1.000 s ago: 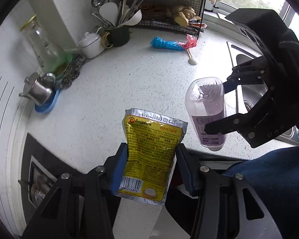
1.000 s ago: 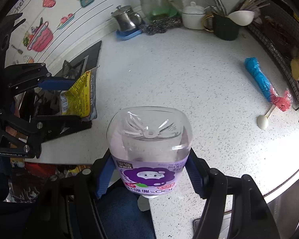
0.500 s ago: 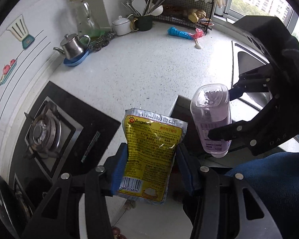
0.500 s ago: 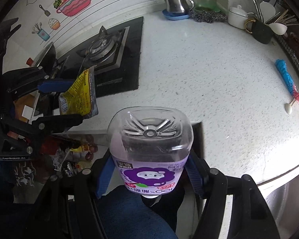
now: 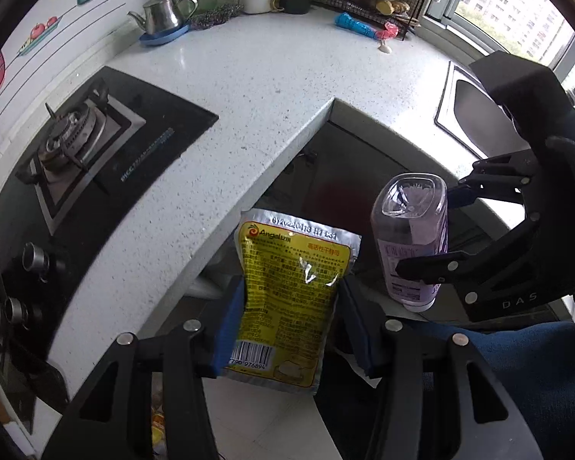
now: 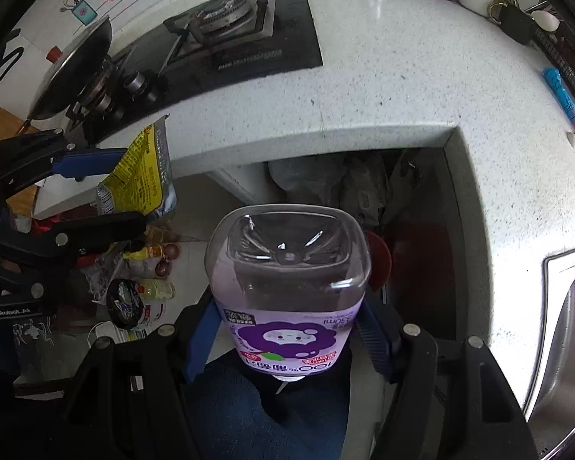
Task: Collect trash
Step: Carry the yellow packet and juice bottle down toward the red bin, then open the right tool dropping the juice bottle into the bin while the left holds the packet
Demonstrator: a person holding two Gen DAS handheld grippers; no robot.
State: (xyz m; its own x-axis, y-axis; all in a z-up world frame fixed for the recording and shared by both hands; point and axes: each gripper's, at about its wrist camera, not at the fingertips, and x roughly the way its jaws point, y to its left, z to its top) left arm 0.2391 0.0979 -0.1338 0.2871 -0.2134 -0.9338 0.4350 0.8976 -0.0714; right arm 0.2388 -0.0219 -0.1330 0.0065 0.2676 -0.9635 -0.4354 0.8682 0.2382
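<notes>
A yellow and silver foil pouch [image 5: 293, 299] stands upright in my left gripper [image 5: 292, 326], whose blue pads press its two sides. My right gripper [image 6: 287, 339] is shut on a clear purple-labelled bottle [image 6: 287, 299] held bottom-up. Both hang off the counter's front edge, over the floor by the inner corner of the white speckled counter [image 5: 249, 88]. The right gripper with the bottle [image 5: 412, 241] shows at the right of the left wrist view. The pouch [image 6: 140, 180] and the left gripper [image 6: 107, 191] show at the left of the right wrist view.
A black gas hob [image 5: 80, 153] and a pan [image 6: 69, 76] lie on the counter's left; a sink [image 5: 475, 115] is at the right. A kettle [image 5: 165, 13], utensil cup and wire rack stand at the back. Bottles and packets [image 6: 142, 280] clutter the floor below.
Both grippers have drawn back from over the counter past its front edge and sunk a little, still carrying the pouch and the bottle. The hob and floor have come into view.
</notes>
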